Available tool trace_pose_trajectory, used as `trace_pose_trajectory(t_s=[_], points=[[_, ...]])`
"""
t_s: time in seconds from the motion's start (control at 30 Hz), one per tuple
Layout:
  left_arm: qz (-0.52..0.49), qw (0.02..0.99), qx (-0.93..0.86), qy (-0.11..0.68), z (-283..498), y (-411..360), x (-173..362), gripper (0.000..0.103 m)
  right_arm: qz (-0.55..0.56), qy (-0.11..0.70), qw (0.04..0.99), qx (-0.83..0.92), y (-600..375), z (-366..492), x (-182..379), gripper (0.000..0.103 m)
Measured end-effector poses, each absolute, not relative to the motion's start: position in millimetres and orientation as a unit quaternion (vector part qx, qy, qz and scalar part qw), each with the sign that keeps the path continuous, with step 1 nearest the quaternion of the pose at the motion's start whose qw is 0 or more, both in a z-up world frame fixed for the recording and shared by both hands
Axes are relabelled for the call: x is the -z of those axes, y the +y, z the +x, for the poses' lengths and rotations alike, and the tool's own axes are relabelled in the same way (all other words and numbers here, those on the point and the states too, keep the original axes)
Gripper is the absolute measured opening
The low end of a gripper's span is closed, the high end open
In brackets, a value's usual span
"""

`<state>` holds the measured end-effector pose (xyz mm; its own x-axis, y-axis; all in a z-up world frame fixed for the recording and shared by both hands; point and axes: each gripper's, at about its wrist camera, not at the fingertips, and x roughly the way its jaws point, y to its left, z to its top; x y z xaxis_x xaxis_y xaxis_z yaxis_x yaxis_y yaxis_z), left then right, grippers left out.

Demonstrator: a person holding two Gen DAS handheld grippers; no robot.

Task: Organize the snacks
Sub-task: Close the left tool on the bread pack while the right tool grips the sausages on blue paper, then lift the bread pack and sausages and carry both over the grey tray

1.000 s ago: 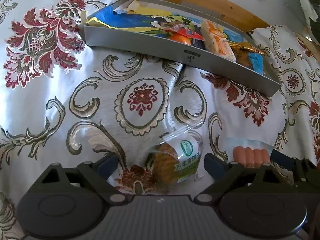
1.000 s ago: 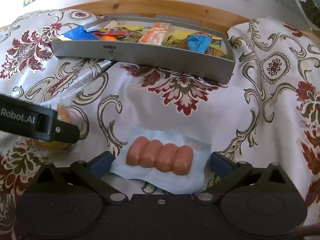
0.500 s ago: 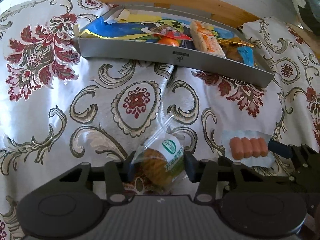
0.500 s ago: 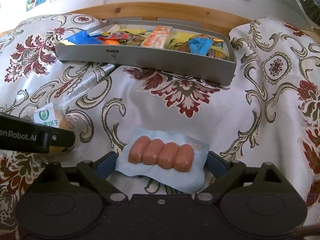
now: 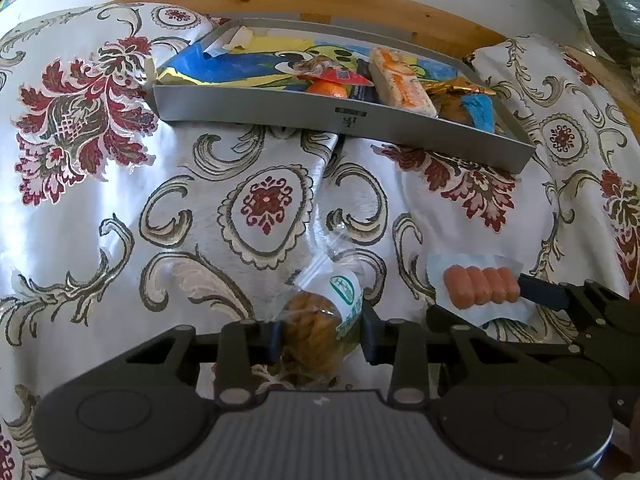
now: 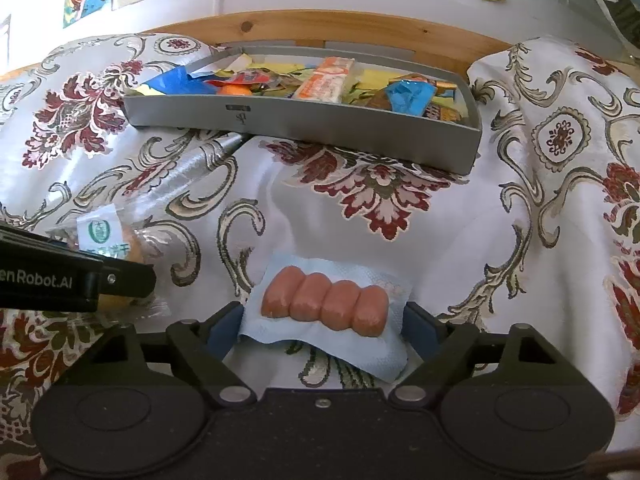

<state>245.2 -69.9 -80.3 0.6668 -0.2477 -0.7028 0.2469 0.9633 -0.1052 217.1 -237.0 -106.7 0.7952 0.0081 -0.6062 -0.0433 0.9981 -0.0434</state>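
Two grippers are down low over the flowered tablecloth [image 5: 100,216], side by side near its front edge. The left gripper [image 5: 320,338] has its fingers [image 5: 272,340] pressed in against a clear-wrapped biscuit packet [image 5: 320,320] with a green-and-white label, squeezing the wrapper from both sides. The packet's clear top end sticks out ahead of the fingers, over the cloth.

Just to its right, the right gripper [image 6: 324,326] sits with its blue-padded fingers [image 6: 222,326] set fairly wide, one on each side of the sausage pack [image 6: 324,304]: four pink sausages in a row on a pale blue wrapper. The finger pads are right at the wrapper's edges; whether they are actually gripping it, I cannot tell. The pack's front edge hangs a little clear of the cloth, casting a shadow under it.

Up at the back edge of the worktop, against the wooden rail [image 6: 320,28], stands the grey tray [image 6: 320,128], well apart from both grippers. It is already crowded with snacks: a blue bag at the left end, an orange-and-white bar [image 5: 400,84] lying across the middle, a small blue packet [image 6: 408,98] towards the right end, and a round orange thing [image 5: 326,90] tucked behind the front wall.
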Motion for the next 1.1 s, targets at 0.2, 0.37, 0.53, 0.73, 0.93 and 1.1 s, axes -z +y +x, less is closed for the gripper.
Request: trace_pose_trajectory(t_s=[0.2,0.37,0.53,0.73,0.93,1.1], points=[[0.002,0.914,0.138,0.381,241.5,-72.3,77.6,0.036,-0.020,0.314,0.949,-0.028,-237.2,215.0,105.9,0.080],[0.003,0.915,0.140,0.378,239.9,-72.7,76.1,0.032,-0.015,0.311,0.950,-0.032,-238.0,213.4,105.5,0.078],[0.006,0.917,0.140,0.374,237.6,-73.7,74.2,0.030,-0.014,0.307,0.951,-0.033,-237.8,212.0,105.0,0.078],[0.002,0.919,0.142,0.368,235.4,-73.3,71.6,0.030,-0.018,0.298,0.954,-0.033,-236.9,208.9,103.5,0.078],[0.005,0.922,0.154,0.356,231.1,-76.6,66.6,0.029,-0.017,0.291,0.956,-0.033,-237.2,207.3,102.2,0.078],[0.004,0.922,0.162,0.351,228.5,-78.3,63.1,0.029,-0.019,0.276,0.960,-0.032,-236.8,203.4,98.9,0.078]])
